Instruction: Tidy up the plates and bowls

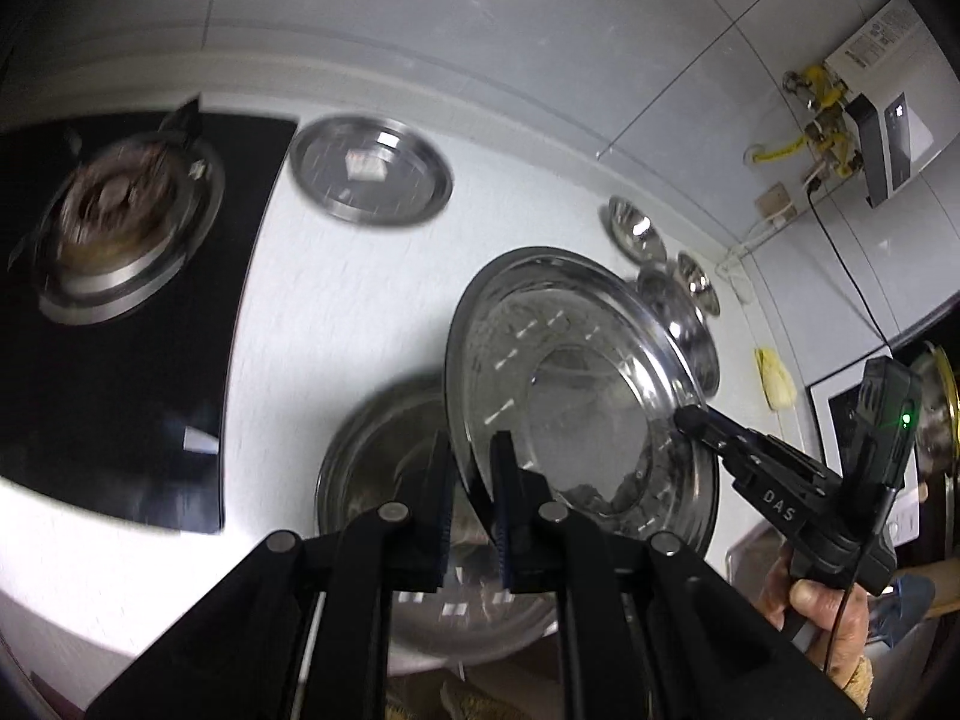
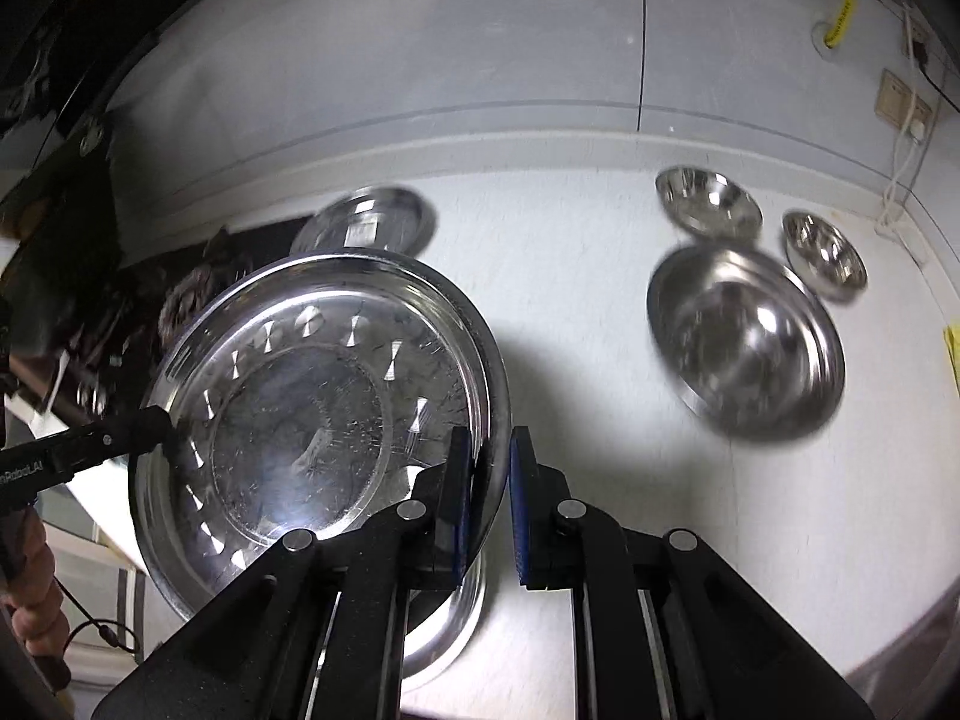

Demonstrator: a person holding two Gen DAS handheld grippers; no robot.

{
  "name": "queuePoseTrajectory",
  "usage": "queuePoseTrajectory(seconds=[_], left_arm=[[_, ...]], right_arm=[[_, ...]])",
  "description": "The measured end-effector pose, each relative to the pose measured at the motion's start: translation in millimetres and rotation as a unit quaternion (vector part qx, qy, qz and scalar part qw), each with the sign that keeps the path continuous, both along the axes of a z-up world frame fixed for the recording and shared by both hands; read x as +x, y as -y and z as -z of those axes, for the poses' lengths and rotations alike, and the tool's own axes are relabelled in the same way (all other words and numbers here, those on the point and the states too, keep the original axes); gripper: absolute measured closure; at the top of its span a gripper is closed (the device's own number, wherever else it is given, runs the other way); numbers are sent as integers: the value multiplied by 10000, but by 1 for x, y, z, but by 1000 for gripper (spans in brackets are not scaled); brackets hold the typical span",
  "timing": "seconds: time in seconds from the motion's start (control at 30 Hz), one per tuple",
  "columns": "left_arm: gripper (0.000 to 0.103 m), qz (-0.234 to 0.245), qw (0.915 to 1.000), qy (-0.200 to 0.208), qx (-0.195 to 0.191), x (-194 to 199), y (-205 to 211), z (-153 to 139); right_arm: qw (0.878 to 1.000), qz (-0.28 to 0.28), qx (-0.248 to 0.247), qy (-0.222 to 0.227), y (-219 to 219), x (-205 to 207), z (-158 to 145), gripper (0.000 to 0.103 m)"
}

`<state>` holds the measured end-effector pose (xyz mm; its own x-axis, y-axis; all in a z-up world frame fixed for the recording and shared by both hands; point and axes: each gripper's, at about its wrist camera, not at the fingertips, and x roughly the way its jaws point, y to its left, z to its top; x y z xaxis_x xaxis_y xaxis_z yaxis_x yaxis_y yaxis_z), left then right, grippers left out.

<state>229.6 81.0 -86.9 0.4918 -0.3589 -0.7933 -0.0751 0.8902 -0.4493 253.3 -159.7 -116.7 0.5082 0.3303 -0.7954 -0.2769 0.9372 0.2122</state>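
A large steel plate (image 1: 576, 384) (image 2: 312, 408) is held tilted above the white counter by both grippers at opposite rims. My left gripper (image 1: 471, 498) is shut on its near rim; it enters the right wrist view (image 2: 156, 426) from the left. My right gripper (image 2: 487, 492) is shut on the plate's rim; it shows in the left wrist view (image 1: 690, 420). Another large steel plate (image 1: 384, 480) (image 2: 444, 642) lies on the counter right below. A smaller steel plate (image 1: 372, 171) (image 2: 366, 222) lies beside the stove.
A black gas stove (image 1: 120, 276) is on the left. Three steel bowls sit at the right: a large one (image 2: 750, 348) and two small ones (image 2: 708, 201) (image 2: 825, 255). A tiled wall (image 2: 480, 60) backs the counter. A water heater (image 1: 882, 114) hangs at the right.
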Motion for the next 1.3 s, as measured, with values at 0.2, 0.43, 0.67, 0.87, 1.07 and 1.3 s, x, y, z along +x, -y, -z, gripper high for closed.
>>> queuePoseTrajectory(seconds=[0.2, 0.43, 0.67, 0.87, 1.07, 1.3], left_arm=[[93, -74, 9993, -363, -16, -25, -4, 45], [93, -245, 9984, -514, 43, -33, -8, 74], [93, -316, 9979, -534, 171, -32, -9, 87], [93, -437, 9970, -593, 239, -29, -10, 96], [93, -507, 9967, -512, 366, -30, -11, 92], [91, -622, 9963, -184, 562, -30, -16, 70]], right_arm=[[9991, -21, 13, -412, -4, -36, 30, 92], [9977, -86, -78, -663, -12, -36, 58, 92], [9972, -150, 55, -724, -14, -37, 77, 92], [9970, -260, 60, -722, -17, -33, 83, 92], [9966, -287, 115, -760, -19, -33, 83, 91], [9972, -322, 230, -632, -15, -35, 76, 85]])
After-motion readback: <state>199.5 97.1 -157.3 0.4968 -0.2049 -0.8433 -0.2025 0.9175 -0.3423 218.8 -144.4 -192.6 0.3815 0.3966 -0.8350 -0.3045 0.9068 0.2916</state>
